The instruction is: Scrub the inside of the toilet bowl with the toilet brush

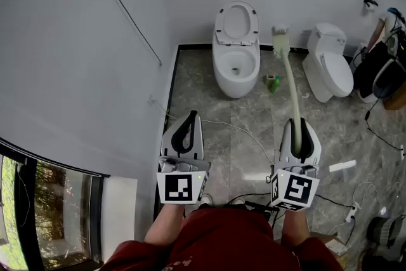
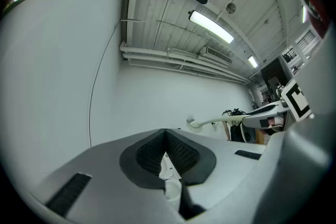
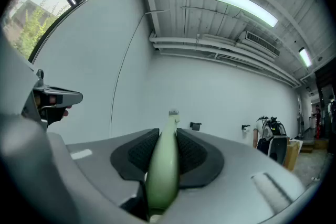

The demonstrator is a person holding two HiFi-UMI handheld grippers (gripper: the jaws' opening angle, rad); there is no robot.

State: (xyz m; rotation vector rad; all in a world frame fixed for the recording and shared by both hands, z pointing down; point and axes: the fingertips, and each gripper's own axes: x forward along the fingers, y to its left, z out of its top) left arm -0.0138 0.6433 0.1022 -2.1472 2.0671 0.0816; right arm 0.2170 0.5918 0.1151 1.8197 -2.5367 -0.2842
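Although the toilet brush (image 1: 292, 93) is in hand, I judge that scrubbing has not begun: this looks like the carry toward the toilet (image 1: 236, 66), which stands against the far wall with its seat and lid raised and the bowl open. The right gripper (image 1: 298, 131) is clamped on the lower part of the pale green handle, and the right gripper view shows the handle (image 3: 164, 165) pressed between both ribbed pads. From there the long handle reaches forward and up, and its bristle head hangs in the air to the right of the bowl, above a small green holder (image 1: 273, 82) on the floor and well clear of the rim. The left gripper (image 1: 186, 128) is held level beside the right one, pointing the same way, with its pads drawn together on nothing. Both are held low in front of the person's body. The next move likely calls for stepping closer, swinging the head left over the bowl and tipping it down inside.
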